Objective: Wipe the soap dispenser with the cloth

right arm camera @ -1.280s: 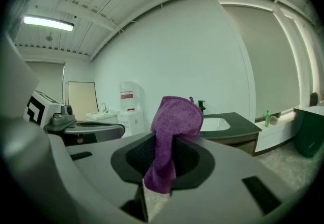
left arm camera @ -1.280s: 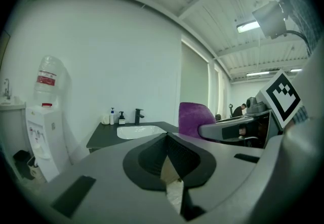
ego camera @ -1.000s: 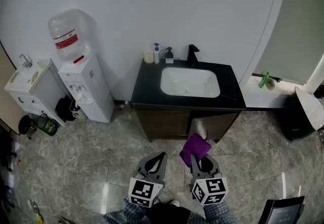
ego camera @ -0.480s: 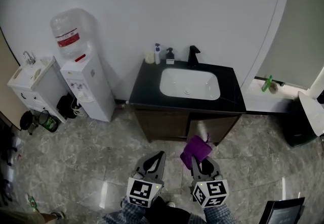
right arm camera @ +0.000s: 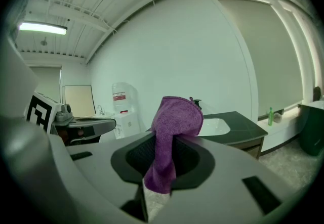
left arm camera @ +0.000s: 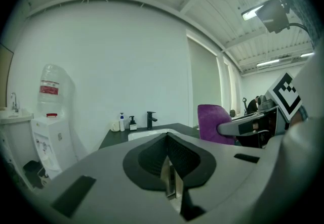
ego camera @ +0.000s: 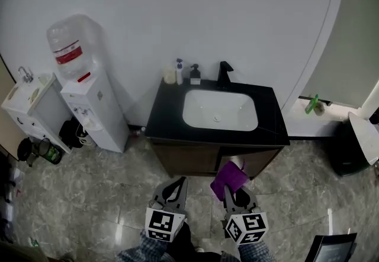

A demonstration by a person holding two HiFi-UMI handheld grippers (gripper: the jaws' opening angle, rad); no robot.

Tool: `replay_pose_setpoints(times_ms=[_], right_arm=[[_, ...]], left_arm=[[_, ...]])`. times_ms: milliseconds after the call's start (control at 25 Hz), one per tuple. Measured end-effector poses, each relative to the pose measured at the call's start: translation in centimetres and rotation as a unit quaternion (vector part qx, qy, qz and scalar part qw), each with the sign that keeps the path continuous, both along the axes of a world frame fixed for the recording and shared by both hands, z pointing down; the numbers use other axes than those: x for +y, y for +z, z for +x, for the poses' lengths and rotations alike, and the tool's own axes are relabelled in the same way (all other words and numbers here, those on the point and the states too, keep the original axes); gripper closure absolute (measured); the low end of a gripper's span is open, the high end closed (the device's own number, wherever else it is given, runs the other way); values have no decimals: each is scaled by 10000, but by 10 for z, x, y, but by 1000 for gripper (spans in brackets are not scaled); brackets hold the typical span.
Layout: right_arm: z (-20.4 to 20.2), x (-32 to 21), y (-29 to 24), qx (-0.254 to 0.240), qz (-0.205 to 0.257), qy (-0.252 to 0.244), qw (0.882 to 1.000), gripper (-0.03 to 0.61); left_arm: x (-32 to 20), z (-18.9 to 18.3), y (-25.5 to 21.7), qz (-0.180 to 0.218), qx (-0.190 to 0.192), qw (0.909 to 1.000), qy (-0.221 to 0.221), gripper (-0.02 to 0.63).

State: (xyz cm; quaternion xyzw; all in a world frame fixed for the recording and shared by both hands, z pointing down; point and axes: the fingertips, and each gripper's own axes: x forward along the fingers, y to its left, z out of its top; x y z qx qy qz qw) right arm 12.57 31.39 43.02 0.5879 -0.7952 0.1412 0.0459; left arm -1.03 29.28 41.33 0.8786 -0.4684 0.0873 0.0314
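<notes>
Two grippers hung low in front of the person, well short of the black counter [ego camera: 166, 114] at twelve o'clock; the wiping had not begun. The left gripper [ego camera: 177, 185] had its jaws pressed together on nothing. The right gripper [ego camera: 235, 194] was clamped on the purple cloth [ego camera: 228, 176], which stood up out of the jaws and flopped over at the top.

The soap dispenser [ego camera: 194, 73], as I took the dark pump bottle to be, stood at the back of the counter, at about eleven o'clock from the basin [ego camera: 219, 110]; a white bottle [ego camera: 179, 70] with a blue pump was just beside it at nine o'clock, and the black tap [ego camera: 223, 73] near it at three o'clock. A water cooler [ego camera: 90, 101] stood off at ten o'clock.

I judged the bottle the weak point: it looked light and crowded, so a one-sided push with the cloth might tip it into its neighbour or slide it against the wall, unless the left gripper opened and steadied it. The cloth seemed held by a narrow pinch only; hard rubbing might drag it free.
</notes>
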Motion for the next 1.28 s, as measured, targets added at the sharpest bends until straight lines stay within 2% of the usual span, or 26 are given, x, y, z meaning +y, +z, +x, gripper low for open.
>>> replay_pose_setpoints(times_ms=[360,680,920,1120,1280], right_arm=[[-24,-138,-21,-102,139,270,9995,497],[-39,-208,-22,-14,102,320,9994,497],[-36,-273,-6,-27,-9,193,9998,497],[-27,-347,-2,-85,-78,6,9999,497],[-14,-404,-8,-92,-64,-187,9998,497]], left_arm=[[-134,-22,-24,139,30,9996,251,612],[-206,-32,-21,72,107,9993,355,612],[-264,-31,-7,-32,97,9997,213,612],[-335,-29,3,-424,492,9977,-201,612],[-396,-23,-6,-360,478,9970,-481,612]])
